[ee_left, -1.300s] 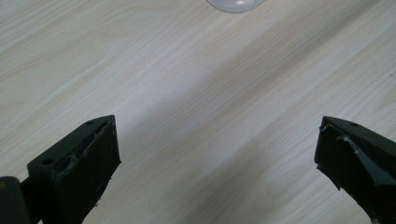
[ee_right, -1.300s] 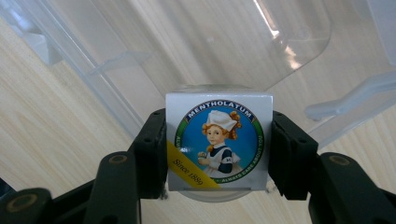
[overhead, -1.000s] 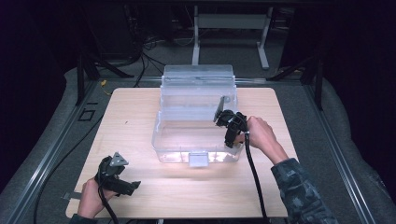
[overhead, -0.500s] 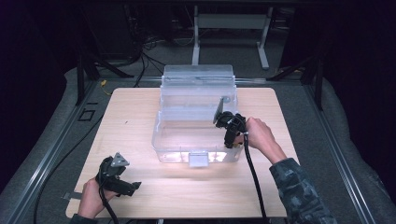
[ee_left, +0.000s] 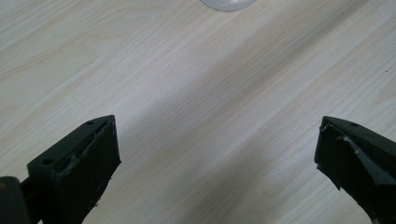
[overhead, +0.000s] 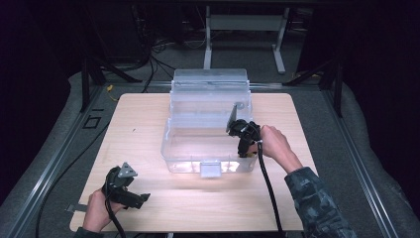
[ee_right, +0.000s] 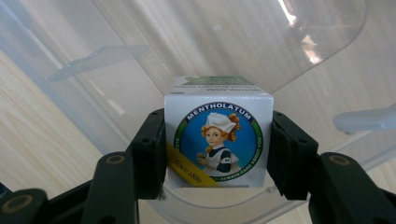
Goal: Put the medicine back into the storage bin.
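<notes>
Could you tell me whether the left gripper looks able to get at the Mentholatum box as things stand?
Probably not: the left gripper sits open near the table's front edge, while the Mentholatum box is clamped in the right gripper over the clear bin.

In the high view the right gripper has crept slightly toward the left of the frame along the right wall of the clear bin, and the hand behind it has followed. The left gripper, at the lower left over the desk, has edged a touch rightward.
</notes>
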Available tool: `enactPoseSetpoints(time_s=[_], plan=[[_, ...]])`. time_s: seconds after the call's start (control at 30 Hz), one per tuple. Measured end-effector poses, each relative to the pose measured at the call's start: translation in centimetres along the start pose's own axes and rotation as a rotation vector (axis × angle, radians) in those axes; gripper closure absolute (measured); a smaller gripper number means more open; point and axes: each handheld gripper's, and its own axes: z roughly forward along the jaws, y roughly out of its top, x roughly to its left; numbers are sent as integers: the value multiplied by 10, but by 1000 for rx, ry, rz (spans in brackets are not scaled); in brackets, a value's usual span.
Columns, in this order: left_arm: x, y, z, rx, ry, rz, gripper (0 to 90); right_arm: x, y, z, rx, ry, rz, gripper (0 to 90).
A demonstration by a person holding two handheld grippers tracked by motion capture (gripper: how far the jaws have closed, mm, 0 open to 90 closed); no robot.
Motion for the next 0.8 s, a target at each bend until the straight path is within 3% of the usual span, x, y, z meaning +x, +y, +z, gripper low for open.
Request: enactPoseSetpoints(time_s=[0.07,0.1,0.4,0.53,0.57,0.6,0.63,0.73,0.8], plan=[[0,0,0,2,-3,2,1,-1,1,0,27,6,-1,454],[0,0,1,1,-2,2,1,-1,1,2,10,1,3,453],[0,0,1,2,-3,3,1,-3,2,4,47,15,14,451],[-1,0,0,3,-1,4,1,-3,3,7,35,15,15,451],[0,0,1,3,0,4,1,-4,4,6,61,17,11,451],[0,0,1,2,-3,1,1,-3,4,9,42,18,16,451],[0,0,1,2,-4,2,1,-4,4,7,65,23,13,451],[0,0,1,2,-4,2,1,-4,4,10,50,20,17,450],[0,0,1,2,-4,4,2,-4,6,9,77,26,15,450]])
